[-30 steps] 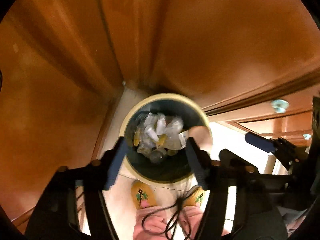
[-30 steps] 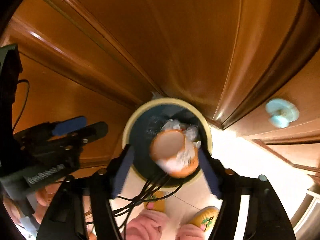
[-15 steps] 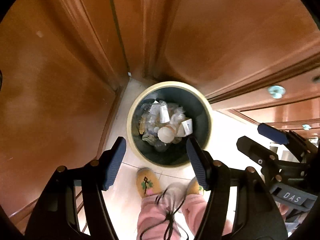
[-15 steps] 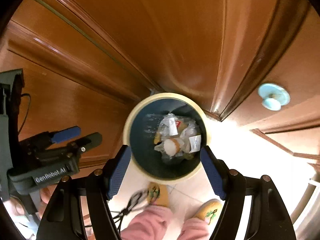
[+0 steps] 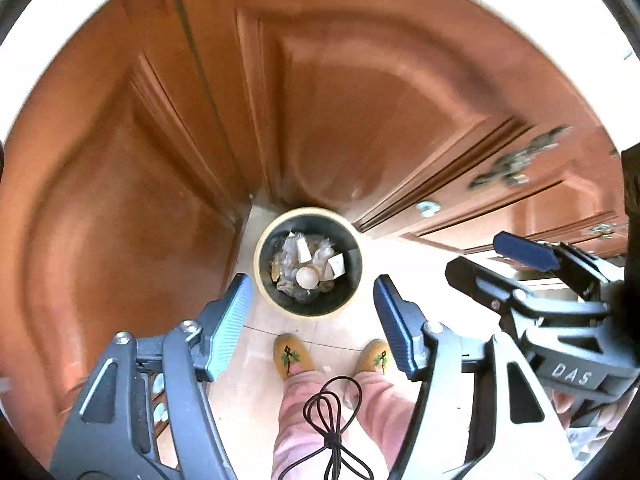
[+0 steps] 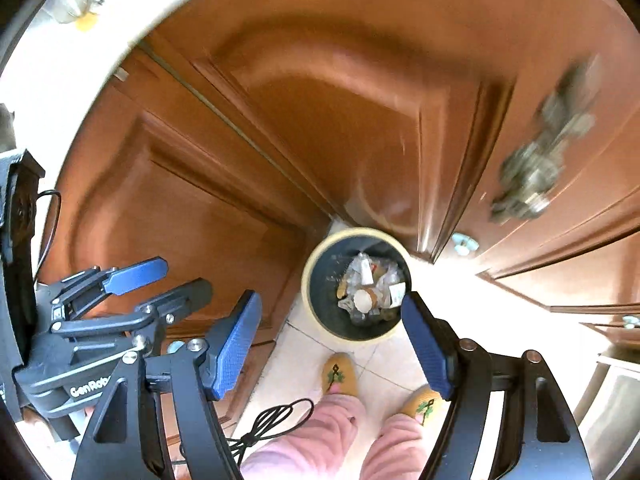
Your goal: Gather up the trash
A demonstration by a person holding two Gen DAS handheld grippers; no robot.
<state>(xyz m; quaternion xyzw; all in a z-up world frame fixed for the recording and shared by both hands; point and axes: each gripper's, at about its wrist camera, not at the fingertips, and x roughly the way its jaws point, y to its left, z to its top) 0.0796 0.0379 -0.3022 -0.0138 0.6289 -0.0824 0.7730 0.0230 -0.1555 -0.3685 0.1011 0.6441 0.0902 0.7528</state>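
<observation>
The left gripper [image 5: 310, 316] hangs high over the floor, fingers wide with nothing between them; the right gripper [image 6: 332, 336] likewise, fingers spread and empty; the bin [image 5: 264, 280] stands at twelve o'clock from the slippers [image 5: 291, 355], in the cabinet corner; a cup [image 5: 307, 277] lies atop the trash [image 5: 298, 256] inside it.
</observation>
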